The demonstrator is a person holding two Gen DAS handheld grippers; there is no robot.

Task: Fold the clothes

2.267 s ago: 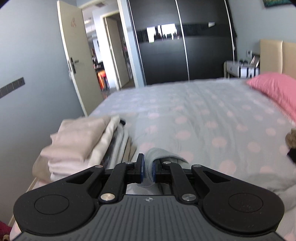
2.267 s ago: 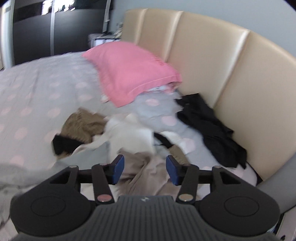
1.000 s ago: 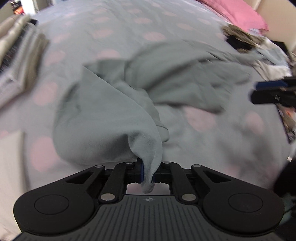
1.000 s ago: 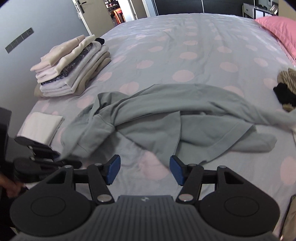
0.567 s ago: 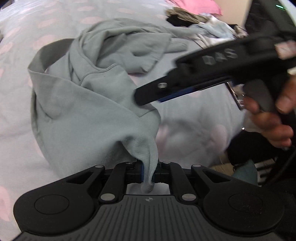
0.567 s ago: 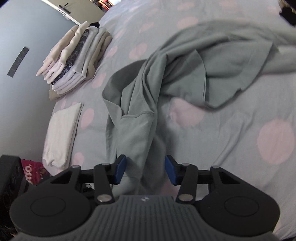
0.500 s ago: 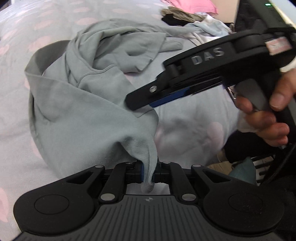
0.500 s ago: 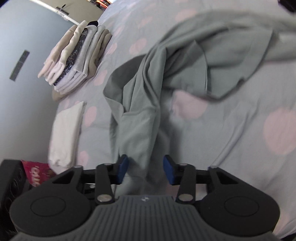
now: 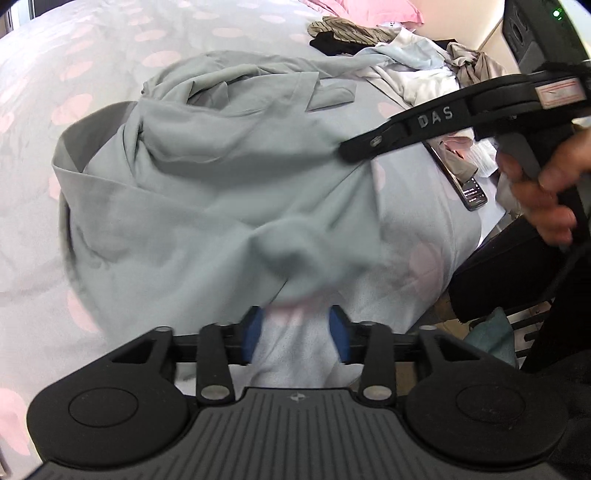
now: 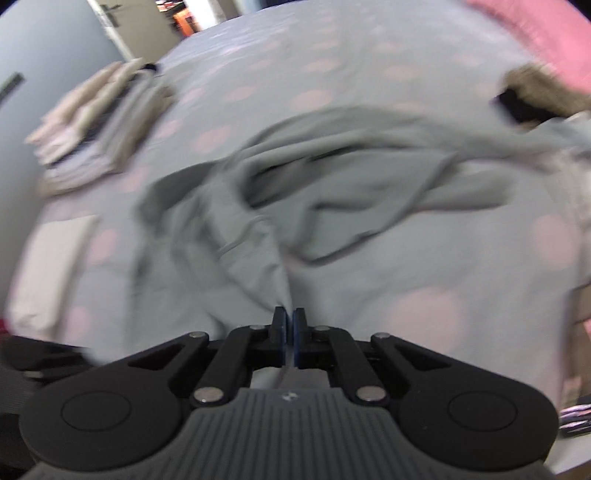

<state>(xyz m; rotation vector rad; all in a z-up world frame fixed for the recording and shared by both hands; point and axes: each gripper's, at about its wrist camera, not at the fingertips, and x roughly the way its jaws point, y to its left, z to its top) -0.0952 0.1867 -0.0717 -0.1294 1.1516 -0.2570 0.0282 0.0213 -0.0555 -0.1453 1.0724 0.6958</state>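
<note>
A grey-green sweatshirt (image 9: 207,173) lies crumpled on the polka-dot bedspread (image 9: 74,33); it also shows in the right wrist view (image 10: 258,221). My left gripper (image 9: 294,332) is open and empty just in front of the sweatshirt's near edge. My right gripper (image 10: 289,325) is shut on a pinch of the sweatshirt's fabric; in the left wrist view it reaches in from the right (image 9: 347,151) and holds the cloth there.
A stack of folded clothes (image 10: 99,118) and a flat folded white piece (image 10: 48,266) lie at the bed's left. Unfolded clothes (image 9: 413,62) are heaped near a pink pillow (image 10: 535,44). A phone (image 9: 465,184) lies by the bed's right edge.
My left gripper has opened and let go of the sweatshirt. My right gripper has closed on the sweatshirt's fabric and pulled it to the right.
</note>
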